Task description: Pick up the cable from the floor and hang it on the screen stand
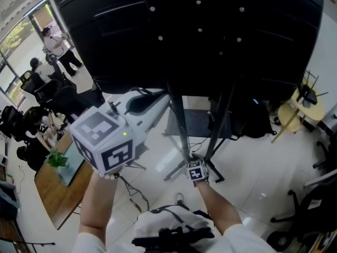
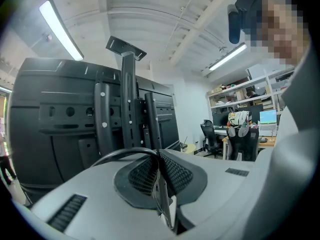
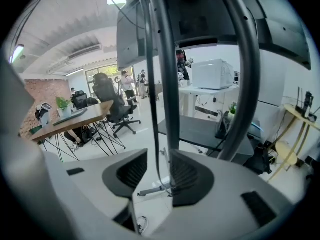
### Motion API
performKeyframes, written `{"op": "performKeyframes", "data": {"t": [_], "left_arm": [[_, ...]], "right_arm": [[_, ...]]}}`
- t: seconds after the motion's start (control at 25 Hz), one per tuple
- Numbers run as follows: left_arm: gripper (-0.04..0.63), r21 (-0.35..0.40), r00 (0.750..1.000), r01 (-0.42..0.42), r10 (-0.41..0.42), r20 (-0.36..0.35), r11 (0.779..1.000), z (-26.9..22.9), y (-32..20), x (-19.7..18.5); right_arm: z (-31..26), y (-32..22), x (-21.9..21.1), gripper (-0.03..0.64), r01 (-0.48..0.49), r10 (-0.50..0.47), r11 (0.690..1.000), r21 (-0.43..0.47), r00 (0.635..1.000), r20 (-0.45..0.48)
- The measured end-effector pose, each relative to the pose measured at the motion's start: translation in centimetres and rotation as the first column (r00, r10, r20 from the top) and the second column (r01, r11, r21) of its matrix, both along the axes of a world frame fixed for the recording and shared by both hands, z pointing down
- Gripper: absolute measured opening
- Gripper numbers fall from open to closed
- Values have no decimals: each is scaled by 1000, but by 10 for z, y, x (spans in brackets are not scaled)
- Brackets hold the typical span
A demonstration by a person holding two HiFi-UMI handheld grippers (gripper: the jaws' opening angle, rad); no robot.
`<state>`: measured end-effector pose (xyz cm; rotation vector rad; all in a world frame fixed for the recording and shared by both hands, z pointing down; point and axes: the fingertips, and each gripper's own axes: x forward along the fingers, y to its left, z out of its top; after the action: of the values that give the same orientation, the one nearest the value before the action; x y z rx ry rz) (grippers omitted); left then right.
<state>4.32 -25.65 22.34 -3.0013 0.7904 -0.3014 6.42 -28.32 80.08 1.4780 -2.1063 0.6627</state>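
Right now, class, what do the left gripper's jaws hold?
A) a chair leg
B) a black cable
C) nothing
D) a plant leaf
B: in the left gripper view, the left gripper is shut on the black cable, which arches out to the left of the pads.

Your kit as seen:
- **Clothing:** white sleeves (image 1: pixel 87 242) on both arms. White shirt (image 1: pixel 168 219) with a black strap rig (image 1: pixel 174 237) across the chest.
- **Left hand-held gripper (image 2: pixel 158 156):** light grey moulded shell, dark grey ribbed pads (image 2: pixel 176 173), and a black slotted strip (image 2: pixel 67 211) set into the shell.
- **Left marker cube (image 1: pixel 105 141):** white, with a black square marker on each visible face. One green LED (image 1: pixel 125 134) is lit near a top edge.
- **Right hand-held gripper (image 3: pixel 159 159):** same grey shell, dark ribbed pads and black slotted strips.
- **Right marker cube (image 1: pixel 196 172):** white with black markers.
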Motion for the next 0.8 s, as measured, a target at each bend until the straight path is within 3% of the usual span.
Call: {"op": "performKeyframes", "data": {"t": [0.12,0.2,0.24,0.4,0.52,0.68,0.8], "left_arm": [[14,3,1000,-2,2,-7,1000,-3,-1,-1],[14,5,1000,-2,2,-13,1000,-2,-1,-1],[14,6,1000,0,0,-16,1000,-1,-2,-2],[14,28,999,44,-44,3,999,5,-14,-14],[14,64,989,138,-141,53,988,21,-38,-33],[12,-16,966,260,-259,11,966,59,-68,-70],[12,-75,947,319,-320,-9,945,89,-74,-93]], "right_arm": [[-11,-10,-3,165,19,-19,1000,25,1000,7],[-14,-12,-5,46,34,-34,999,38,999,3],[-13,-11,-6,32,36,-36,999,36,999,5],[-3,2,-9,31,34,-34,999,-1,999,20],[-7,13,-5,29,47,-47,999,-1,998,43],[-50,17,4,29,78,-85,995,60,988,127],[-113,10,18,26,127,-146,983,137,980,139]]}}
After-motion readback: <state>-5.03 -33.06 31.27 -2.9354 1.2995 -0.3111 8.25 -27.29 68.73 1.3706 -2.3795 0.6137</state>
